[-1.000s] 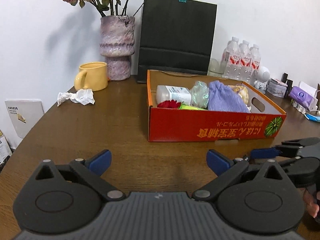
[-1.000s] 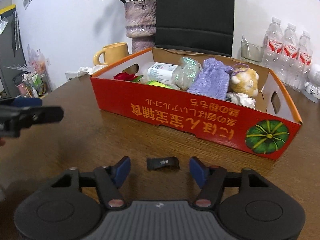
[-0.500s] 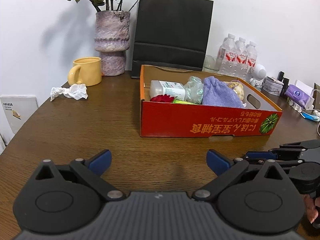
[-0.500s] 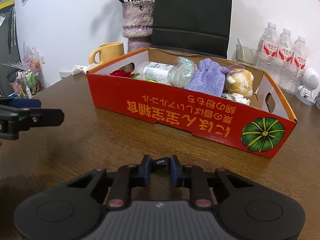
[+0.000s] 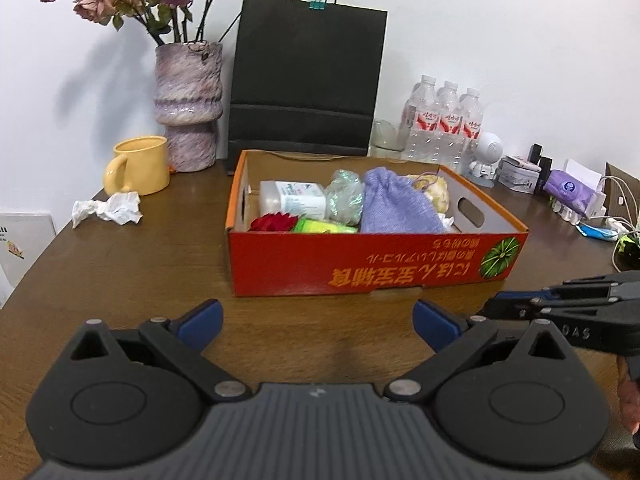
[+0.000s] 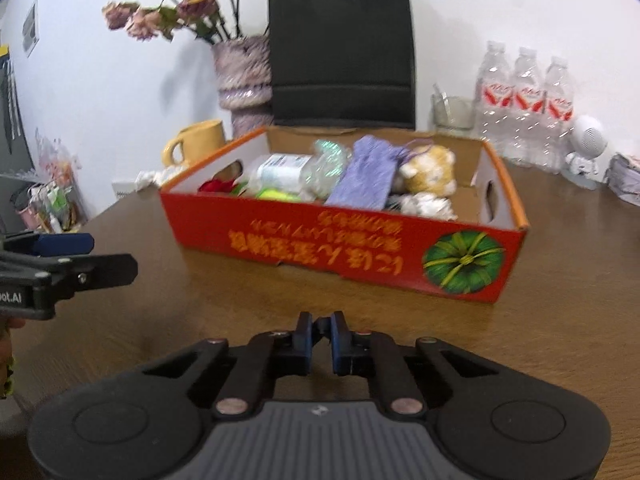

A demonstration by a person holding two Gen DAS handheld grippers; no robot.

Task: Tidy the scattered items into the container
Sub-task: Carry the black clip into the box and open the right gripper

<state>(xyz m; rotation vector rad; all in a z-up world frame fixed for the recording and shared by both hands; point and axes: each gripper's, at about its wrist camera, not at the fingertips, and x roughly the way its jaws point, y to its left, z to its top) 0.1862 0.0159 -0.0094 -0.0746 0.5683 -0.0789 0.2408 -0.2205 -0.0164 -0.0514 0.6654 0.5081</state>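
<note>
The right claw [image 6: 320,326] is pinched on a small dark thing, a clip maybe, lifted to go into the red box [image 6: 340,244] just ahead. The left claw [image 5: 316,318] waits wide open, holding nothing, over the tabletop [image 5: 140,264]

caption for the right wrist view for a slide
Right gripper shut on a small black item, facing the filled red box.
</note>
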